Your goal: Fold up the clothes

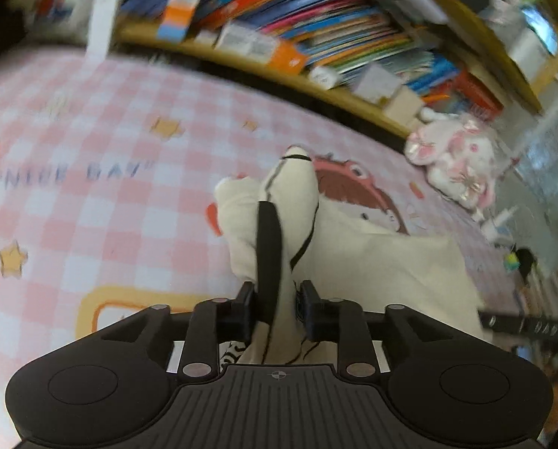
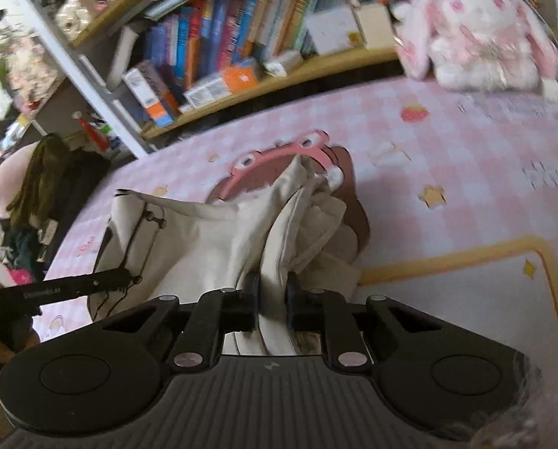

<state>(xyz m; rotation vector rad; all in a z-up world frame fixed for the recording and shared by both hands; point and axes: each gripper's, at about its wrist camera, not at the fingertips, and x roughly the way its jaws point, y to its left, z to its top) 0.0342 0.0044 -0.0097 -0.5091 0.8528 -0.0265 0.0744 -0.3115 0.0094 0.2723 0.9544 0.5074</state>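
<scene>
Where jaws close, garment [image 2: 204, 232] edge hidden

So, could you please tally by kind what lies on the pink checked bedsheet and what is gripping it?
Cream garment: 1
Plush rabbit: 1
Grippers, left gripper and right gripper, both clamped on the garment: 2
Total: 4
</scene>
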